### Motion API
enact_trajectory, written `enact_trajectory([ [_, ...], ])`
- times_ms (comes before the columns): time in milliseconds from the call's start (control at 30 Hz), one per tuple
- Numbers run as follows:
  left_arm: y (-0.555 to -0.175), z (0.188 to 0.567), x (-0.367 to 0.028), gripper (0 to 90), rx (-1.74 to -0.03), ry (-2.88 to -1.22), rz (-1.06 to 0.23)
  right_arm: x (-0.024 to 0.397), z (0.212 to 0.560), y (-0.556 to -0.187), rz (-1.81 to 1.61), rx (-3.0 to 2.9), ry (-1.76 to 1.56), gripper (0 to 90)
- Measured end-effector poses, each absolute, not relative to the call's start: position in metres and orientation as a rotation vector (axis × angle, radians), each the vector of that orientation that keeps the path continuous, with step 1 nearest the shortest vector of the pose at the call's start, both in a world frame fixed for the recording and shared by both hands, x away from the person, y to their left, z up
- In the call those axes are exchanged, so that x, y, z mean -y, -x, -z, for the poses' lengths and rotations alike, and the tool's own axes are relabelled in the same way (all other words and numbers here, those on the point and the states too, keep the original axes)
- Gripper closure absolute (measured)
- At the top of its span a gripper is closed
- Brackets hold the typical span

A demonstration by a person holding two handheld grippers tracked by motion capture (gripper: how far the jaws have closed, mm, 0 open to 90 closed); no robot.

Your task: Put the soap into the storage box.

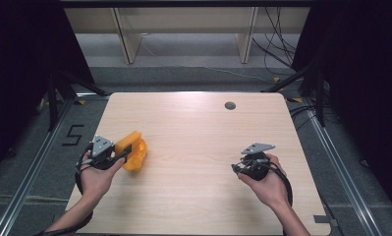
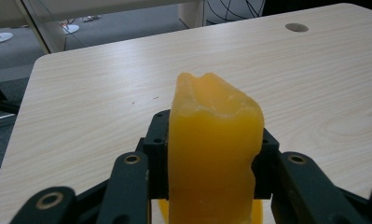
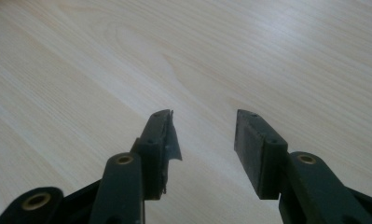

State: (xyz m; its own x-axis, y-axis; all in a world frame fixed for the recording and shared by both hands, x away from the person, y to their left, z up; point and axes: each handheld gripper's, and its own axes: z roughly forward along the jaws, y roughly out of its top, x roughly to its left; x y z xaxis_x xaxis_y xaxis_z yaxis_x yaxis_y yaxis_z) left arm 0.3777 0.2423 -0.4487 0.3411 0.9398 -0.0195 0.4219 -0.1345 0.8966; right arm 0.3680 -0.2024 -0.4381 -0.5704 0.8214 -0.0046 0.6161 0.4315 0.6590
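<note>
The left gripper (image 1: 126, 150) is clamping down on a yellow-orange block (image 1: 134, 151), and in the left gripper view that block (image 2: 214, 149) is sitting squarely between the 2 black jaws, both pads pressing flat against its sides. It is standing tall out of the grip, its top edge ragged and uneven, looking waxy and slightly translucent. From the high view the block is sitting near the left edge of the wooden table (image 1: 193, 147), just ahead of the person's left hand (image 1: 96, 177), which is wrapping around the gripper body from behind. Whether the block's underside is resting on the wood or hanging just above it, I cannot tell.

Over on the right side, the right gripper (image 1: 240, 168) is being held in the person's right hand (image 1: 267, 184), well apart from the block. In the right gripper view the jaws are standing apart with a clear gap and bare tabletop (image 3: 183, 56) showing through it, the gripper (image 3: 203, 135) gripping nothing. The left pad there is looking frayed, with a loose flap of dark material peeling at its inner face.
</note>
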Motion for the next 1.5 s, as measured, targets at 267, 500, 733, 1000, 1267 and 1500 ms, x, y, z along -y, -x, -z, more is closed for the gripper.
enact_trajectory([
  [267,-0.380,0.452,-0.241,60.3,-1.211,-1.732,-0.741,0.202,0.438,-0.368,-0.883,-2.365,-1.233,56.7],
  [500,-0.384,0.457,-0.238,60.3,-1.213,-1.748,-0.741,0.203,0.438,-0.368,-0.878,-2.374,-1.233,56.7],
  [733,-0.385,0.460,-0.238,60.3,-1.215,-1.757,-0.730,0.202,0.438,-0.368,-0.878,-2.379,-1.232,56.6],
  [1000,-0.385,0.462,-0.238,60.0,-1.217,-1.768,-0.714,0.202,0.438,-0.367,-0.876,-2.381,-1.234,56.4],
  [1267,-0.384,0.463,-0.241,59.8,-1.243,-1.795,-0.678,0.201,0.438,-0.367,-0.873,-2.387,-1.236,56.1],
  [1500,-0.386,0.464,-0.242,59.6,-1.279,-1.811,-0.632,0.201,0.440,-0.367,-0.879,-2.382,-1.223,56.0],
])
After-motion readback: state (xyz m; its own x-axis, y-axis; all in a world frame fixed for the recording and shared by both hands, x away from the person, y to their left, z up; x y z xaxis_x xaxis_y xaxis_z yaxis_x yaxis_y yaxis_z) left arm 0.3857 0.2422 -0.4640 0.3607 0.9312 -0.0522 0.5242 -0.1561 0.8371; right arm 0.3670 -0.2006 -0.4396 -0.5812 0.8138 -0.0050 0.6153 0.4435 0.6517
